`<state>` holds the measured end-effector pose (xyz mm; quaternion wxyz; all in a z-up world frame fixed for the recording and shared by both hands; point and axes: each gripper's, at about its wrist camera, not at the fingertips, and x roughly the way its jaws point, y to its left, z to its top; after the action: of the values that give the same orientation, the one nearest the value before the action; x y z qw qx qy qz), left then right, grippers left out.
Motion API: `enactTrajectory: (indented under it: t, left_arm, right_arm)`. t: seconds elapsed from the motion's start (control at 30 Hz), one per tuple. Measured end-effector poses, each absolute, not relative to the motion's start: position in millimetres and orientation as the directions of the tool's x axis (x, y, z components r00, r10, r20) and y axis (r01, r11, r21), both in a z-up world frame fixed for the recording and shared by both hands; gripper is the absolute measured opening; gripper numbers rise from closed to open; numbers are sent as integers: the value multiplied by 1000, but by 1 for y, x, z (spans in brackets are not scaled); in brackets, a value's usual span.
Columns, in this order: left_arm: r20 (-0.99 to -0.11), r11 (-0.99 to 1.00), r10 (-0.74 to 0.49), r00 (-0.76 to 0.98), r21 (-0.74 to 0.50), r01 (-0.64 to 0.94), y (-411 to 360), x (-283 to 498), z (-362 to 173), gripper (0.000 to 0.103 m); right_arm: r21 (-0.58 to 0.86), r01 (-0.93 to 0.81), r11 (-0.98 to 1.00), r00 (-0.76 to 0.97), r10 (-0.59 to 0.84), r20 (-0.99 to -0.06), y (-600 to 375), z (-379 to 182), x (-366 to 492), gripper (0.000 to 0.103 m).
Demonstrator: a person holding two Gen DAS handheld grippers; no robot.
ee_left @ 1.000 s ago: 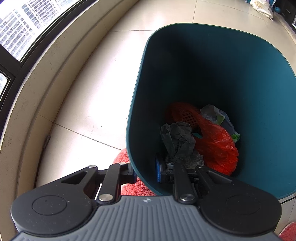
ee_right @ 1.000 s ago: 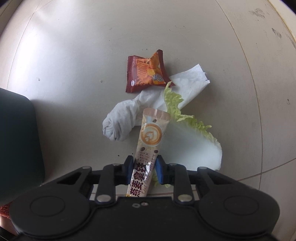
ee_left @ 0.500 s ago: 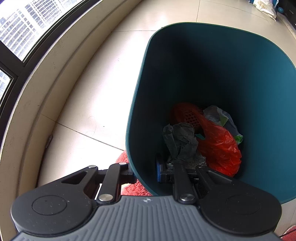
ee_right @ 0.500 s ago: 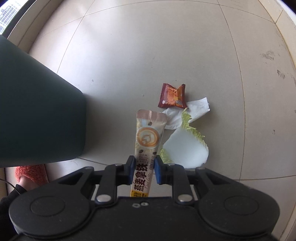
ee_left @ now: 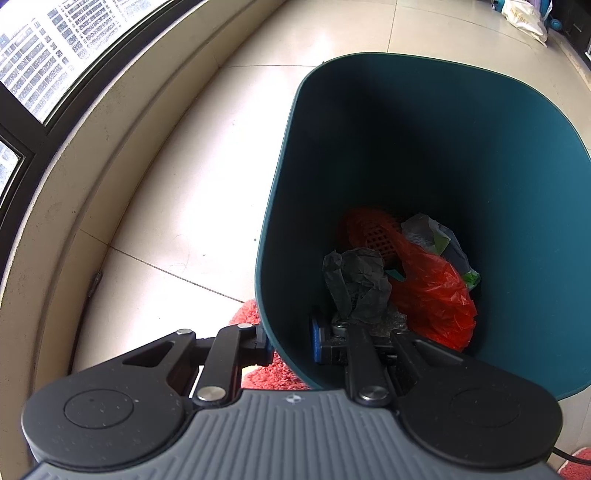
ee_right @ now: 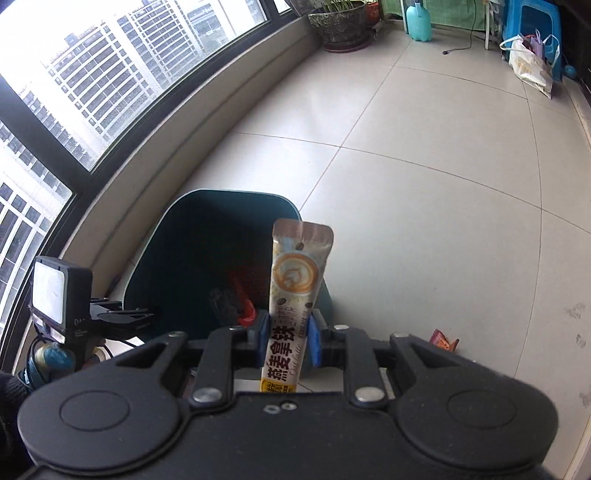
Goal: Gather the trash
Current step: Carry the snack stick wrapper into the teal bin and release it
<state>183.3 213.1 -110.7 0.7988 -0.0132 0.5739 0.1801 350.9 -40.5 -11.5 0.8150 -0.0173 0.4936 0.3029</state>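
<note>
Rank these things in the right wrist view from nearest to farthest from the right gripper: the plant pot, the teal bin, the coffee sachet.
1. coffee sachet: clamped between the right gripper fingers.
2. teal bin: just beyond the fingertips, slightly left.
3. plant pot: far away by the window, at the top of the view.

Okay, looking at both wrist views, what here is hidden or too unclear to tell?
- Left wrist view: the bottom of the bin is covered by the red bag and grey paper.
- Right wrist view: the coffee stick has its lower end behind the right tongs.
- Right wrist view: the snack wrapper is cut off by those tongs.
</note>
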Motion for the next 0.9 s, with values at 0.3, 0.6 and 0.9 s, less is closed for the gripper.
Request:
enactTrajectory:
  t: [0.3, 0.6, 0.9]
  left_arm:
    - [-922, 938, 259, 287, 169, -304, 215, 182, -107, 18]
    - [-916, 939, 262, 303, 170, -298, 215, 181, -103, 18]
    - [-916, 941, 257, 308, 164, -297, 215, 179, -102, 17]
  right_arm:
    - [208, -596, 776, 282, 445, -850, 53, -48, 371, 20]
    - [83, -620, 780, 234, 285, -929, 121, -114, 375, 20]
    - [46, -585, 809, 175, 182, -968, 138, -169, 384, 24]
